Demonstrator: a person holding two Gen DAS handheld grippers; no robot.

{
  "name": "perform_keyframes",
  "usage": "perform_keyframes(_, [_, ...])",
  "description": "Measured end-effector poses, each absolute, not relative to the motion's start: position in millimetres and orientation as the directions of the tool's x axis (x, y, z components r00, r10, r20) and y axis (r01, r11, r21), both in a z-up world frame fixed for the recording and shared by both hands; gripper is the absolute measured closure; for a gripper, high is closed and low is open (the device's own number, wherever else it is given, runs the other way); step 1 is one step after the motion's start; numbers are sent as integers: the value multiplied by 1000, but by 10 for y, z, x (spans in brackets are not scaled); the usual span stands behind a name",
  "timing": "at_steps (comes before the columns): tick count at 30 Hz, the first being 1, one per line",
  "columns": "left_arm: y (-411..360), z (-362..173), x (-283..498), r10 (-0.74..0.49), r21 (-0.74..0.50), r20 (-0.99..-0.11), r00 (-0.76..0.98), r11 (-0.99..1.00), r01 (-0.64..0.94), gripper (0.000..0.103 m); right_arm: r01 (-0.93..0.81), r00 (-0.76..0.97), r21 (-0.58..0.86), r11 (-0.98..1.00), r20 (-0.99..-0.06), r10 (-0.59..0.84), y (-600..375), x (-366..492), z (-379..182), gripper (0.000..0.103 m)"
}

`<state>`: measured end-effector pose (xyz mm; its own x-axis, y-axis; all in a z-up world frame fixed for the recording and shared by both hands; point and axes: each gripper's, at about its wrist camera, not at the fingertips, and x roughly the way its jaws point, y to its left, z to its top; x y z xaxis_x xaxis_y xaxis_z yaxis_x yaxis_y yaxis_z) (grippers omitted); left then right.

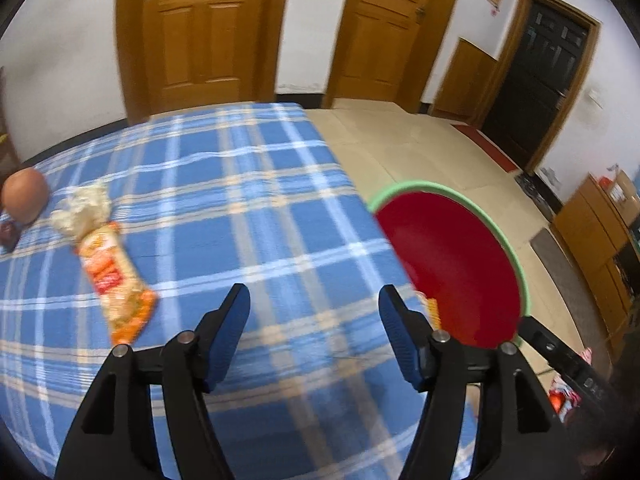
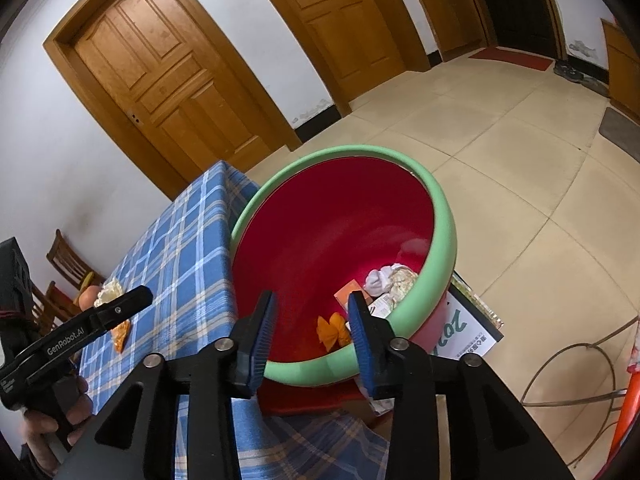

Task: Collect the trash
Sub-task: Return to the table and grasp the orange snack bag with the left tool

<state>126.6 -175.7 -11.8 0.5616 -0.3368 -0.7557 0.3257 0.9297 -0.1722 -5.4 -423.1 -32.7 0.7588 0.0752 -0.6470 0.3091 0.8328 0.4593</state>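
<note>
A red tub with a green rim stands beside the table's right edge; it also shows in the left wrist view. Inside lie a crumpled white tissue, a printed wrapper, an orange peel and an orange card. On the blue plaid tablecloth lie an orange snack wrapper and a crumpled tissue. My left gripper is open and empty above the cloth. My right gripper is open and empty over the tub's near rim.
An orange fruit and a dark wrapper sit at the table's far left. A cardboard box lies under the tub. Wooden doors line the far wall. A wire loop lies on the tiled floor.
</note>
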Motion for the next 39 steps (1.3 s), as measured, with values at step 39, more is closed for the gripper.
perform_keyframes(39, [-630,-546,1796,-40,-93,-808,588,994,-60,51,310,743,444,841,-665,77,-3996,82,-282,44])
